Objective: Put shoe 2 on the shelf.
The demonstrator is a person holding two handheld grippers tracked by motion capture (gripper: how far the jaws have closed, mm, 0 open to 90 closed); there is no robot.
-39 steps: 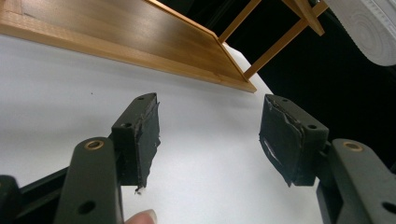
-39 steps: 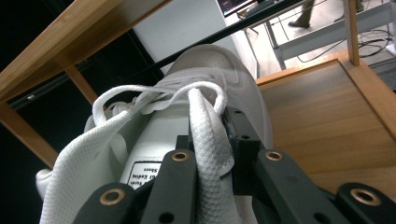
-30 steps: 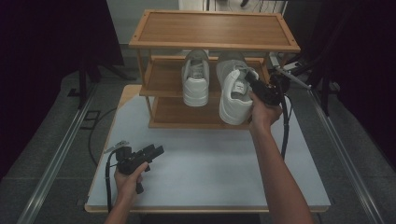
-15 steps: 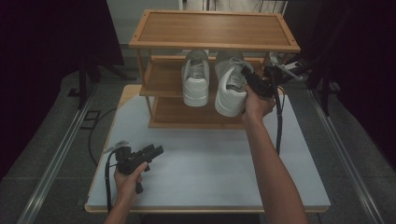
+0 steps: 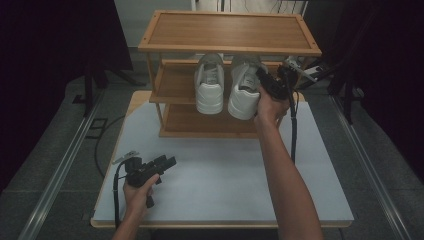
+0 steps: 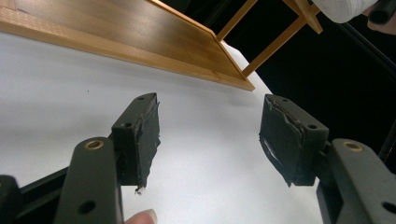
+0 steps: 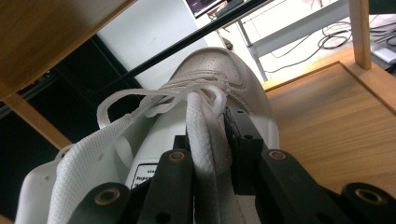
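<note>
Right tool [image 5: 266, 84] is up at the middle shelf [image 5: 172, 85] of the wooden shoe rack [image 5: 229, 31], at roughly 1 o'clock from the centre of the counter [image 5: 220, 175]. In the right gripper view its two black jaws close on the padded collar edge of a white sneaker [image 7: 210, 112]. That edge runs up between the pads, with the laces bunched just ahead. The jaws have just been easing apart slightly, yet the collar remains between them and both pads are against it.

In the high view this held sneaker [image 5: 246, 92] sits on the middle shelf with its heel overhanging the front edge toward the person. It lies just beside a second white sneaker [image 5: 210, 85] at its 9 o'clock; whether the two touch cannot be told.

Left tool [image 5: 162, 165] rests low over the white counter, at about 7 o'clock from the rack and well apart from both shoes. Its hand [image 5: 139, 187] grips the body from below. In the left gripper view the jaws stand wide, with bare counter surface between the pads, which show worn, frayed edges. The rack's bottom shelf [image 6: 140, 32] lies across the upper part of that view.

A cable [image 5: 293, 130] trails from the right tool down across the counter.
</note>
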